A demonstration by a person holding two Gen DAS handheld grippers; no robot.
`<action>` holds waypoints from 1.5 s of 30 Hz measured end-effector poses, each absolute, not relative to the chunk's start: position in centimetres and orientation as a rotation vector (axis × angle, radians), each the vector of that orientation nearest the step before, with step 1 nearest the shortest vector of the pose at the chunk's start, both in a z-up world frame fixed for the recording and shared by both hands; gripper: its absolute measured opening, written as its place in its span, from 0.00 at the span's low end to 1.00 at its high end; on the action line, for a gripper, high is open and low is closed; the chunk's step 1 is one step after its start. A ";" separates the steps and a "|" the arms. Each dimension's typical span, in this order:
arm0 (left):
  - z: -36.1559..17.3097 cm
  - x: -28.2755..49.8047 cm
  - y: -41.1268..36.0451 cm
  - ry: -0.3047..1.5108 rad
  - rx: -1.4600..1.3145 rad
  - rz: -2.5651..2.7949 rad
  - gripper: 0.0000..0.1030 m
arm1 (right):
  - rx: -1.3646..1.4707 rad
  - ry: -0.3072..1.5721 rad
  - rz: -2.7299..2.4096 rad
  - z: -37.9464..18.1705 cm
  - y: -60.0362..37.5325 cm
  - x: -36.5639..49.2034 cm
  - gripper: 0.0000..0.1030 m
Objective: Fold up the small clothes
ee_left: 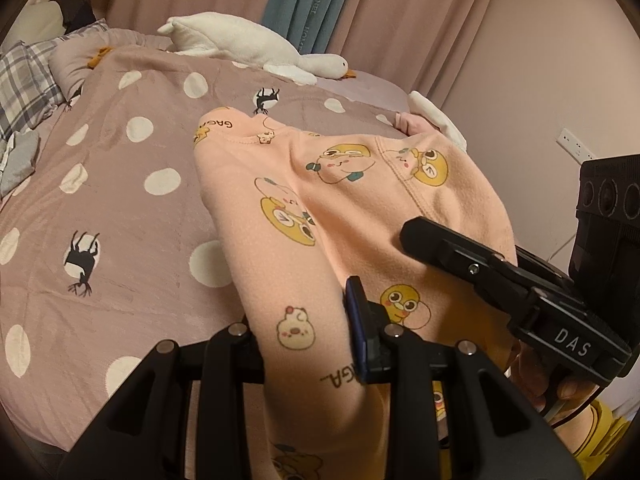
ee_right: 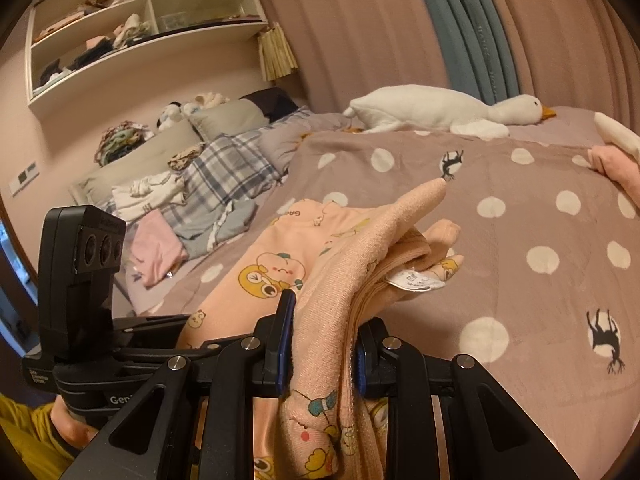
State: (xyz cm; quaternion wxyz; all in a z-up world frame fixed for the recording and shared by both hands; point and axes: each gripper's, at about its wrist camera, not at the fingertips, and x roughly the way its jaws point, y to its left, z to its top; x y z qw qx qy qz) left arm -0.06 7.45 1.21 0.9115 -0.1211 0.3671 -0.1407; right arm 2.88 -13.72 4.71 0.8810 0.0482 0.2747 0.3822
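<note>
A small peach garment (ee_left: pixel 360 200) printed with yellow cartoon figures is held above the bed, its far end resting on the polka-dot blanket (ee_left: pixel 140 208). My left gripper (ee_left: pixel 308 344) is shut on one part of the garment's near edge. My right gripper (ee_right: pixel 324 344) is shut on a bunched fold of the same garment (ee_right: pixel 344 280), with a white care label (ee_right: pixel 416 280) sticking out. In the left wrist view the right gripper (ee_left: pixel 416 236) comes in from the right, over the cloth. In the right wrist view the left gripper's body (ee_right: pixel 84 264) is at the left.
A white plush goose (ee_right: pixel 440 112) lies at the far side of the bed. Loose clothes (ee_right: pixel 160 252), a plaid quilt (ee_right: pixel 224 172) and pillows pile at the head. Another pink garment (ee_right: pixel 616 168) lies at the right edge. Curtains (ee_left: pixel 400 20) hang behind; shelves (ee_right: pixel 132 24) are on the wall.
</note>
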 end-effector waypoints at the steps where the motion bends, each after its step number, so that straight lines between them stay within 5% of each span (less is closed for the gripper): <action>1: 1.3 -0.1 7.6 0.753 -0.251 -0.288 0.28 | 0.099 0.570 0.799 4.8 -13.6 2.9 0.26; 45: 0.6 4.4 10.3 0.753 -0.246 -0.259 0.28 | 0.084 0.570 0.831 5.0 -10.6 6.0 0.26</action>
